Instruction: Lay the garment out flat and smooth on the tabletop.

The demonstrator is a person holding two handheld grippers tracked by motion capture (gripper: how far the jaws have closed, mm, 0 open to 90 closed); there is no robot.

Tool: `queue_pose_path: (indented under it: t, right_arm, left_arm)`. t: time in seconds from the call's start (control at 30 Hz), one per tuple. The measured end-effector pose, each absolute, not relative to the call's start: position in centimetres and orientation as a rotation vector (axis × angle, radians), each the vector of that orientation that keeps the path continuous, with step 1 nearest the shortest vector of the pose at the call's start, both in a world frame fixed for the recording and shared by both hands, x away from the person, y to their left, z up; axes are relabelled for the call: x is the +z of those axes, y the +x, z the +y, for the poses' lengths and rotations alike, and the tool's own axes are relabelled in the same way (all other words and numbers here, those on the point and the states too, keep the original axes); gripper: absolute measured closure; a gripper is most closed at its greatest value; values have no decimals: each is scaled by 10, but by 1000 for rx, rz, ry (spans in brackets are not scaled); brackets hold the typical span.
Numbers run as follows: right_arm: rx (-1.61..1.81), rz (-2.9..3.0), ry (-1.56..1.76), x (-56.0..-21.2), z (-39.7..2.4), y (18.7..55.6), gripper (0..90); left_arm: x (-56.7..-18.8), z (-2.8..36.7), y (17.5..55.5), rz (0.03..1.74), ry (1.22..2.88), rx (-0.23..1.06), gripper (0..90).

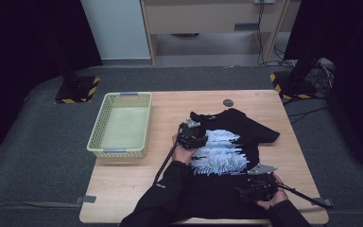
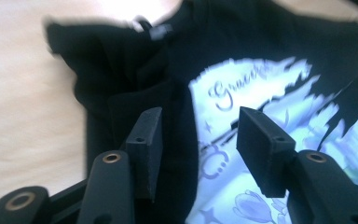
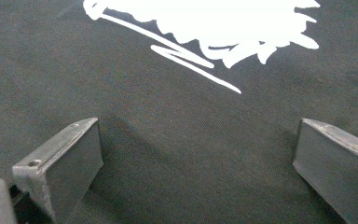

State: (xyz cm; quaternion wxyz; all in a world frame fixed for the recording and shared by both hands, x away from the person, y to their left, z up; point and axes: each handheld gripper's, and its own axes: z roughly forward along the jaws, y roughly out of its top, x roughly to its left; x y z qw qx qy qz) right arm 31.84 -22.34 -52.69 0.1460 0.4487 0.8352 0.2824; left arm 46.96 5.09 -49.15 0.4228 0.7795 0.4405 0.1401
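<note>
- Left gripper (image 2: pixel 196 140), jaws apart, nothing between them, is hovering over the black T-shirt's (image 1: pixel 227 142) folded left sleeve (image 2: pixel 135 79), far-left of the print;
- right gripper (image 3: pixel 196 168), jaws wide apart, is resting on its near-right hem; long axis running near-to-far on the surface (image 1: pixel 123 182).

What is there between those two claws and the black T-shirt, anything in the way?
Nothing visible. The left claw hovers right over the black T-shirt, open near its folded-in sleeve. The right claw stands wide open just above plain cloth below the print. The basket sits off to the side.
</note>
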Motion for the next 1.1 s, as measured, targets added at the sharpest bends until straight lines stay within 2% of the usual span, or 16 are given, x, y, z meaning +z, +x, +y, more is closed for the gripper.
queue_pose_path:
  t: [0.17, 0.43, 0.63, 0.83, 0.9, 1.0, 1.1]
  right_arm:
    - [813, 2405, 1293, -527, -223, 318, 21]
    - [813, 2405, 1293, -527, -223, 318, 21]
    - [813, 2406, 1293, -527, -223, 319, 21]
    - [812, 2406, 1292, -527, -223, 319, 21]
    - [812, 2406, 1292, -527, -223, 319, 21]
    - [812, 2407, 1291, -527, -223, 319, 21]
    - [812, 2408, 1291, -527, -223, 319, 21]
  left_arm:
    - [-479, 76, 478, 1131, 1913, 394, 402]
    - [-495, 88, 492, 1210, 1931, 367, 381]
    - [-503, 87, 501, 1220, 1913, 330, 408]
    - [-509, 78, 507, 1199, 1950, 305, 549]
    - [-511, 76, 508, 1208, 1950, 286, 631]
    - [-513, 75, 509, 1224, 1964, 270, 804]
    - [-513, 76, 509, 1240, 1973, 266, 875]
